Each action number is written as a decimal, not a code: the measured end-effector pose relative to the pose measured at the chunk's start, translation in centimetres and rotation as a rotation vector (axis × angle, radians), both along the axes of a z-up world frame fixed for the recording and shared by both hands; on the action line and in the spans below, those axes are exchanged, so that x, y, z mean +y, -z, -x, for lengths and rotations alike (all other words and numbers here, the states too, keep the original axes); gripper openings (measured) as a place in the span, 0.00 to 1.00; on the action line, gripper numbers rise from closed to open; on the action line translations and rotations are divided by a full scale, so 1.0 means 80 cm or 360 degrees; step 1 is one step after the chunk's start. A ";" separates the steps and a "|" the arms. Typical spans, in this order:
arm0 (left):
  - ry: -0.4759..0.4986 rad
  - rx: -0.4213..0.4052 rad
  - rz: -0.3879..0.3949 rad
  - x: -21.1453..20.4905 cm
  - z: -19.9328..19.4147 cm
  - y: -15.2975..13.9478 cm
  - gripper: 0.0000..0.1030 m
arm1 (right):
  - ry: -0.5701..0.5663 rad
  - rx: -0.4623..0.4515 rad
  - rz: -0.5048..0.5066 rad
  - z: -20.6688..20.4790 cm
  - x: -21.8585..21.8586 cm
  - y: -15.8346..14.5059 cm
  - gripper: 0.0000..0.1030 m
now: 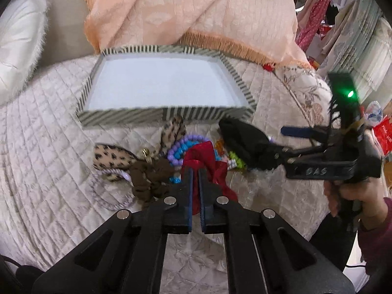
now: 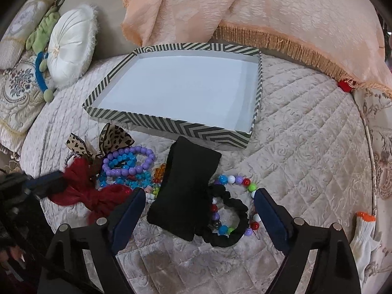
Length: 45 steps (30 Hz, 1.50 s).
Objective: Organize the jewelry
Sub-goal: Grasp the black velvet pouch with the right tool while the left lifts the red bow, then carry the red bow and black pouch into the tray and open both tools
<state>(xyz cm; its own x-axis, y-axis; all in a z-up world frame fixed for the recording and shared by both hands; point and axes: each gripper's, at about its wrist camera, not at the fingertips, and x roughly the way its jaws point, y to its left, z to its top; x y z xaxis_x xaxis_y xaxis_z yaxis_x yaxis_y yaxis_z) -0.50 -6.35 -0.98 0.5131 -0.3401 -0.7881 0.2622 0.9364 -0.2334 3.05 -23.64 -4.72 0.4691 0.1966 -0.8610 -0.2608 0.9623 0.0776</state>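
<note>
A striped shallow box with a white floor lies empty on the quilted bed. In front of it is a heap of accessories: a leopard-print bow, purple bead bracelet, red bow, black bow with a black scrunchie, and a multicoloured bead string. My left gripper is shut on the red bow. My right gripper is open, its fingers either side of the black bow.
A peach fringed cloth hangs behind the box. A white round cushion and embroidered pillows lie at the left. A white glove with orange cuff lies at the right bed edge.
</note>
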 end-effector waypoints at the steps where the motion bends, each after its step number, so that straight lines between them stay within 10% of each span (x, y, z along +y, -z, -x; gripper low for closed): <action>1: -0.0003 -0.0013 0.0004 0.001 -0.001 -0.005 0.03 | -0.0001 0.0005 -0.0001 -0.001 0.001 0.001 0.85; 9: -0.0074 -0.0128 0.0027 0.020 -0.015 -0.052 0.03 | -0.0048 0.0120 -0.0006 -0.023 0.019 0.030 0.47; 18: -0.0203 -0.0216 0.0013 0.051 -0.060 -0.080 0.03 | -0.0097 -0.0013 -0.0117 -0.017 0.012 -0.019 0.28; 25: -0.0267 -0.0204 0.0014 0.064 -0.089 -0.077 0.03 | -0.0133 -0.0038 -0.0118 -0.024 0.015 -0.041 0.30; 27: -0.0270 -0.0199 0.0013 0.065 -0.091 -0.075 0.03 | -0.0111 0.0032 -0.0100 -0.029 0.015 -0.027 0.67; 29: -0.0276 -0.0181 0.0021 0.066 -0.094 -0.070 0.03 | -0.0077 0.0085 -0.0094 -0.031 0.012 -0.012 0.75; 31: -0.0283 -0.0162 0.0031 0.069 -0.097 -0.066 0.03 | -0.0073 0.0151 -0.0093 -0.040 0.011 0.006 0.58; 32: -0.0286 -0.0153 0.0035 0.070 -0.098 -0.065 0.03 | -0.0080 0.0170 -0.0082 -0.043 0.013 0.014 0.25; 33: -0.0288 -0.0143 0.0041 0.071 -0.100 -0.064 0.03 | -0.0106 0.0183 -0.0030 -0.044 0.019 0.021 0.20; 45: -0.0343 -0.0185 0.0026 0.078 -0.131 -0.070 0.03 | -0.0122 -0.0045 -0.0173 -0.043 0.001 -0.052 0.11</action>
